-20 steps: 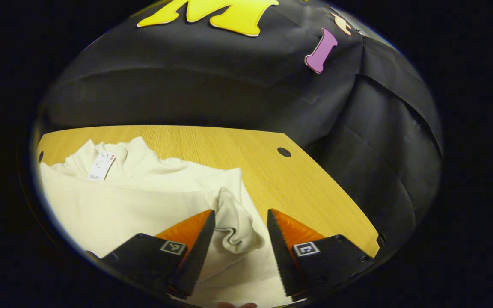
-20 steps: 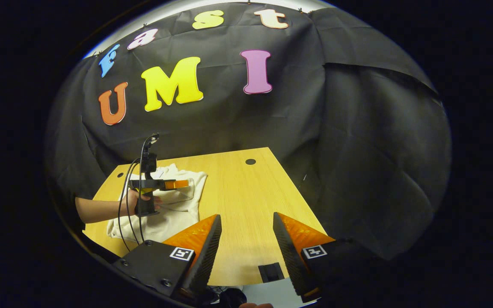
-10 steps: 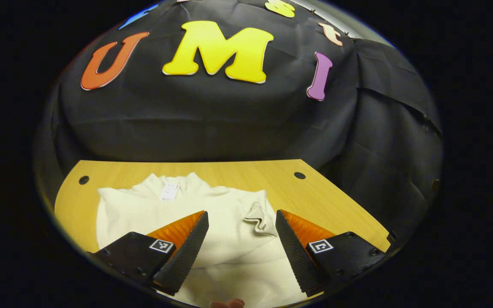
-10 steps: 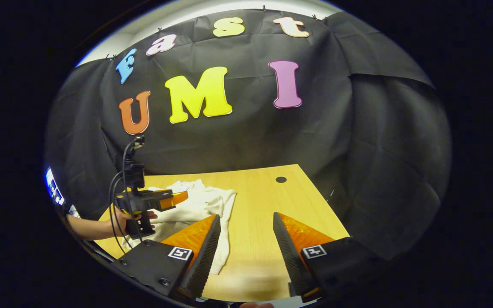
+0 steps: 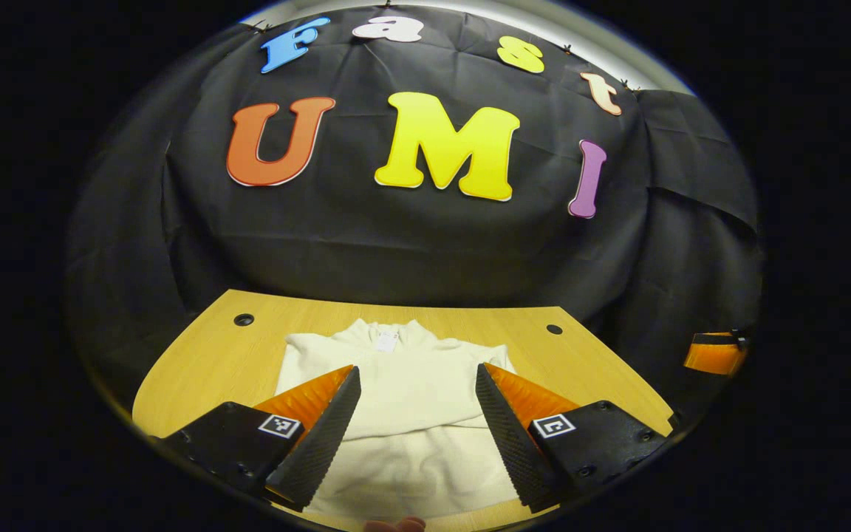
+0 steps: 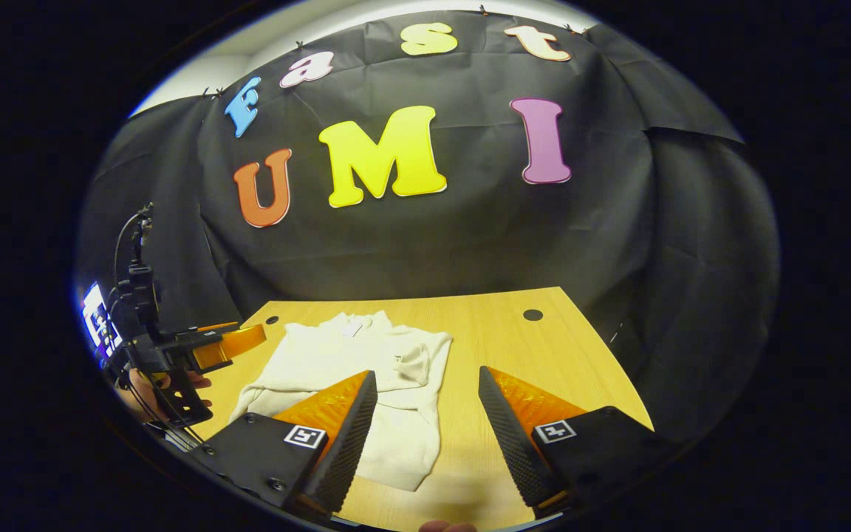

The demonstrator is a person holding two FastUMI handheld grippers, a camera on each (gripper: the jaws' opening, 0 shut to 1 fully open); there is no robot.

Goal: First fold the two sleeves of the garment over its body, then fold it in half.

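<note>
On the table (image 5: 204,362) I see the garment (image 5: 411,414) lying flat, with its collar toward the booth wall and its lower hem near the front edge. It is cream-white, and a small tag (image 5: 386,340) sits at the collar. In the left gripper view, my left gripper (image 5: 414,436) hangs above the lower part of the garment, and its jaws stand wide apart with nothing between them but the cloth far below. I cannot tell if the fingers touch the cloth; they seem to be above it.

In the right gripper view, my right gripper (image 6: 425,436) is over the right front part of the table, and its jaws are also wide apart, holding nothing. The garment (image 6: 366,384) lies to the left of this gripper. One sleeve (image 6: 414,362) is folded over the body and lies a little bunched near the right shoulder. The other side of the garment looks narrow too, but I cannot see its sleeve clearly.

At the left edge of the same view I see the left gripper (image 6: 237,343) in a hand (image 6: 146,384), beside the table and apart from the garment. A round hole (image 6: 532,315) is in the far right corner of the table.
</note>
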